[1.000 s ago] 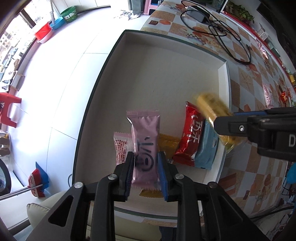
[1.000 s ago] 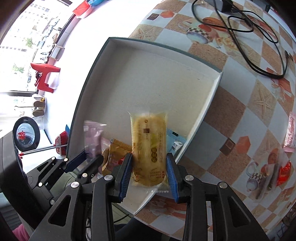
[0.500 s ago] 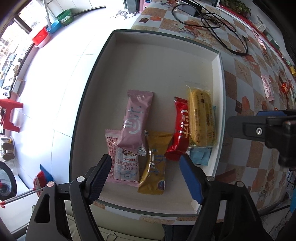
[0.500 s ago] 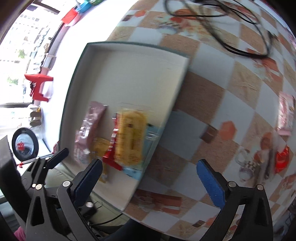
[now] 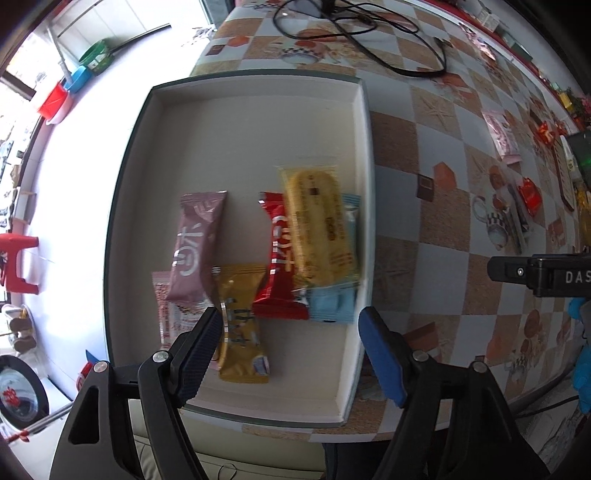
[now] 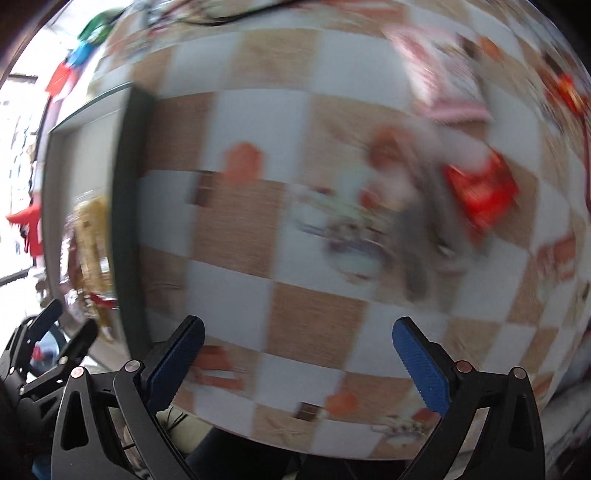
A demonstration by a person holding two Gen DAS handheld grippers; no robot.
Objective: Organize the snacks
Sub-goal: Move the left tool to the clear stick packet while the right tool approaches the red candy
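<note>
Both grippers, left gripper (image 5: pixel 290 343) and right gripper (image 6: pixel 297 360), are held wide and empty; six snacks are laid in the box (image 5: pixel 255 122), while a pink packet (image 5: pixel 503 137) and red packet (image 5: pixel 529 195) are left far right on the table (image 5: pixel 447 229).

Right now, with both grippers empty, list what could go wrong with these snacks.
1. The yellow cracker pack lies stacked on the red wafer bar and light-blue packet; it may slide off.
2. The right wrist view is badly blurred, so the right gripper could misjudge the red packet on the checkered tablecloth.

Open floor across far half of tray (image 5: pixel 159 110); packets (image 5: pixel 317 229) crowding near right corner. Cable (image 5: pixel 369 33) lying on far counter (image 5: pixel 443 236).
</note>
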